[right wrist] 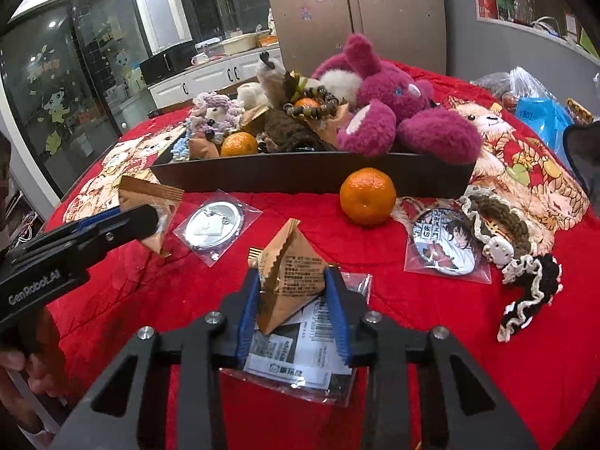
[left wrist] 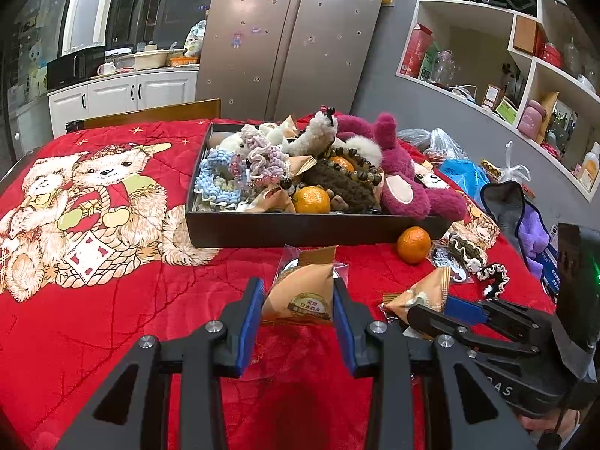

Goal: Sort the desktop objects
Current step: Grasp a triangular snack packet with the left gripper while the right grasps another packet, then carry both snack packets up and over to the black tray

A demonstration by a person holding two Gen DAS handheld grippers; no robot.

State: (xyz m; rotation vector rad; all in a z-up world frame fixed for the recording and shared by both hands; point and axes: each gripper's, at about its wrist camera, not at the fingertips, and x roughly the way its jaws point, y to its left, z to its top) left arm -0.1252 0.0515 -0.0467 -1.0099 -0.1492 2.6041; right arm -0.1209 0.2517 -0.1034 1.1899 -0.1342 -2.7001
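1. Box (left wrist: 300, 230) at 12 o'clock on tabletop (left wrist: 112, 318) is already piled w/ plush, scrunchies, oranges.
2. Left hand-held gripper (left wrist: 297, 302) is clamped on a snack packet (left wrist: 300, 292); right hand-held gripper (right wrist: 292, 296) grips a second packet (right wrist: 288, 281).
3. Still loose: orange (right wrist: 367, 195) at 1 o'clock, silver badge (right wrist: 215, 222), anime badge (right wrist: 448, 245), scrunchies (right wrist: 525, 292) at 3 o'clock. Approx. half done.

The left gripper (right wrist: 150, 221) carries "GenRobot_AI" in white along its black body. Left of the loose tangerine (left wrist: 413, 244), the snack packet (left wrist: 300, 292) has a round seal reading "采用 日本森永". The right gripper's (left wrist: 465, 309) body shows "AS" (the rest is hidden).
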